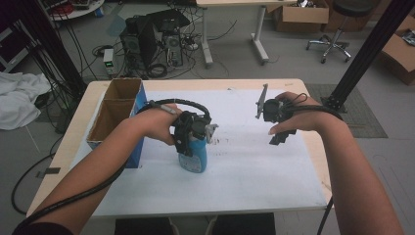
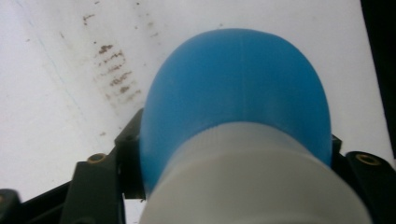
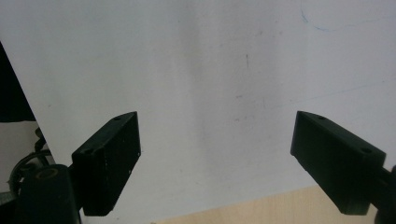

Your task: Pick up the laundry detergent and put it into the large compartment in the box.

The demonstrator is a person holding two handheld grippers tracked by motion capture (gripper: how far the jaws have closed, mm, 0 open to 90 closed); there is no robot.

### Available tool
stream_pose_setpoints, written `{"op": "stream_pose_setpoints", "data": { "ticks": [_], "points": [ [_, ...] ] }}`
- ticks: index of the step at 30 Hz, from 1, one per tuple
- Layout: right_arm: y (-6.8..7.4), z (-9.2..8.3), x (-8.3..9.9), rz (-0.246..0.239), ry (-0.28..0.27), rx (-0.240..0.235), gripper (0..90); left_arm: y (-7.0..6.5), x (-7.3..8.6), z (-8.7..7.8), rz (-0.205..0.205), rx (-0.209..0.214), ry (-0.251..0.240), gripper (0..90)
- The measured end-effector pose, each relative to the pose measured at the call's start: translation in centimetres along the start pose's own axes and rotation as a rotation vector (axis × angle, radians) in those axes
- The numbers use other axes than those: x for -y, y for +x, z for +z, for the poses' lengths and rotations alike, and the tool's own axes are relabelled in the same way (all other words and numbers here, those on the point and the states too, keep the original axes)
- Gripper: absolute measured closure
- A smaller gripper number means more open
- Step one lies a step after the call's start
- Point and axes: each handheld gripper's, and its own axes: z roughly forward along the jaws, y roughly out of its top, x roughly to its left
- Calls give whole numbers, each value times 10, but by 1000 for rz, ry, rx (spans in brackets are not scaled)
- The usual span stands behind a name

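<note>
Cardboard box (image 1: 116, 108), perhaps empty

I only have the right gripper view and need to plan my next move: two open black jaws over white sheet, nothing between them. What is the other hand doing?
Observer: The left gripper is shut on a blue bottle near the middle of the white sheet.
Operator: Is the bottle upright?
Observer: From the high view I cannot tell; in the left gripper view its whitish part sits nearest the camera and the rounded blue end points away.
Operator: Anything else on the table?
Observer: An open cardboard box with two compartments stands at the table's left edge.
</note>
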Motion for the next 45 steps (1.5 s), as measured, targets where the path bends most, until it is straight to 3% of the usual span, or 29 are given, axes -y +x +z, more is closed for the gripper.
{"op": "stream_pose_setpoints", "data": {
  "ticks": [9, 19, 27, 31, 35, 36, 37, 39, 41, 42, 43, 45],
  "points": [
    [0, 1, 0, 1, 3, 2, 159, 5, 1, 1, -55, 33, 14, 399],
    [2, 0, -2, -8, 7, 0, 159, 2, 2, -2, -67, 29, 24, 406],
    [2, -3, -5, -17, 6, 7, 159, -1, 7, -26, -116, 52, 7, 406],
    [3, -4, -7, -23, 4, 8, 159, -2, 9, -39, -177, 53, 16, 405],
    [3, -2, -9, -31, 5, 6, 159, -1, 13, -48, -270, 47, 23, 405],
    [3, -2, -10, -35, 2, 5, 159, -1, 13, -48, -270, 47, 23, 405],
    [2, -2, -11, -36, 4, 4, 159, 0, 16, -54, -319, 44, 29, 405],
    [2, -2, -11, -40, 2, 4, 159, 1, 17, -57, -343, 42, 26, 405],
    [1, -2, -12, -44, -4, 6, 159, 2, 22, -69, -417, 37, 24, 405],
    [1, -2, -12, -44, -4, 6, 159, 2, 22, -69, -417, 37, 24, 405],
    [1, -3, -12, -47, -10, 9, 159, 2, 24, -78, -465, 28, 25, 405],
    [1, -4, -12, -51, -10, 12, 159, 3, 27, -87, -519, 20, 21, 406]
  ]
}}
